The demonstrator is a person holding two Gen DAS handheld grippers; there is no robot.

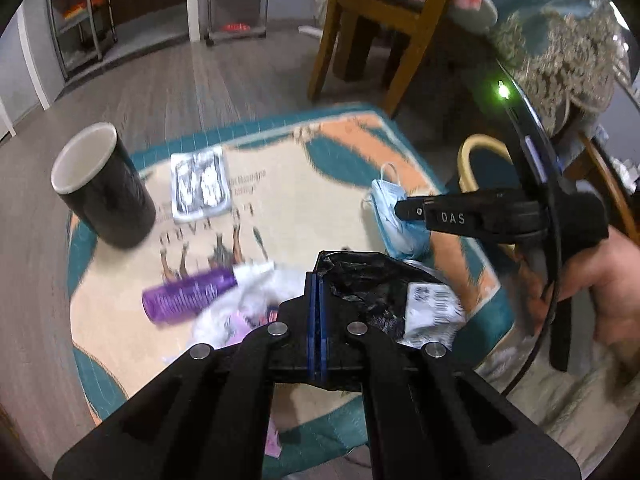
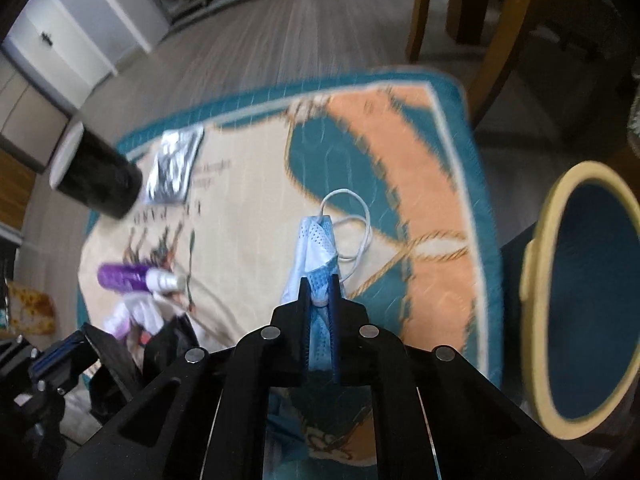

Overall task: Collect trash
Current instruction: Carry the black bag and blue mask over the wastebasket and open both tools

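My right gripper [image 2: 320, 280] is shut on a light blue face mask [image 2: 316, 240], which hangs from the fingers above the rug; it also shows in the left wrist view [image 1: 390, 216] with the right gripper [image 1: 404, 210] beside it. My left gripper [image 1: 319, 276] is shut on a crumpled black plastic bag [image 1: 368, 292] with a white labelled wrapper [image 1: 432, 308] against it. A purple bottle [image 1: 188, 294] and white crumpled tissue [image 1: 256, 300] lie on the rug just left of the left gripper. A silver foil packet [image 1: 200, 184] lies farther back.
A black mug with white inside [image 1: 102, 188] stands at the rug's left edge. A blue bin with a yellow rim [image 2: 580, 300] stands at the right of the teal, cream and orange rug [image 2: 400, 140]. Wooden chair legs [image 1: 404, 52] stand behind the rug.
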